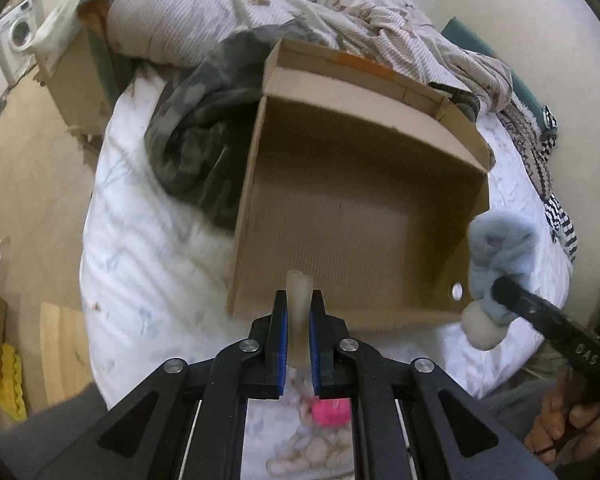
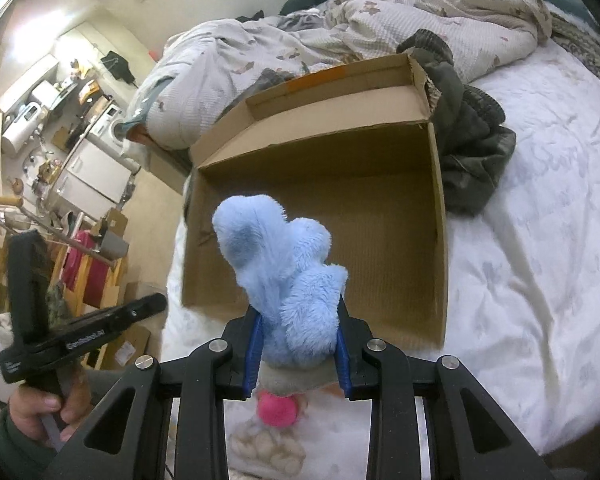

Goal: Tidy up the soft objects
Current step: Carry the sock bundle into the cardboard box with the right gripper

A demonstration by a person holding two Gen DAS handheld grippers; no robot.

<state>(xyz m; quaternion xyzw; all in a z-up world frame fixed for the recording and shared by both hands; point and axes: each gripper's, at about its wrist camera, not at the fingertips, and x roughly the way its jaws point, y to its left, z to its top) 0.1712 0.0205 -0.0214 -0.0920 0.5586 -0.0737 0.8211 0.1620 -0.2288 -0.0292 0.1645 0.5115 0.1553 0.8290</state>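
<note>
An open cardboard box (image 1: 380, 148) (image 2: 438, 216) lies on the white bed, empty inside. My left gripper (image 1: 299, 300) is shut on a thin cream soft piece (image 1: 299, 292), held over the box's near edge. My right gripper (image 2: 298, 316) is shut on a fluffy light-blue plush toy (image 2: 276, 256), held above the box's near edge; the toy also shows at the right of the left wrist view (image 1: 496, 256). A pink pompom (image 2: 278, 410) (image 1: 332, 412) and a cream soft item (image 2: 268, 448) lie on the bed below the grippers.
A dark camouflage garment (image 1: 196, 120) (image 2: 468, 140) lies beside the box. A rumpled striped duvet (image 1: 260, 4) (image 2: 380, 8) is piled behind it. Off the bed's left side is wooden floor (image 1: 28, 184), with a washing machine (image 1: 18, 32) and kitchen clutter (image 2: 52, 120).
</note>
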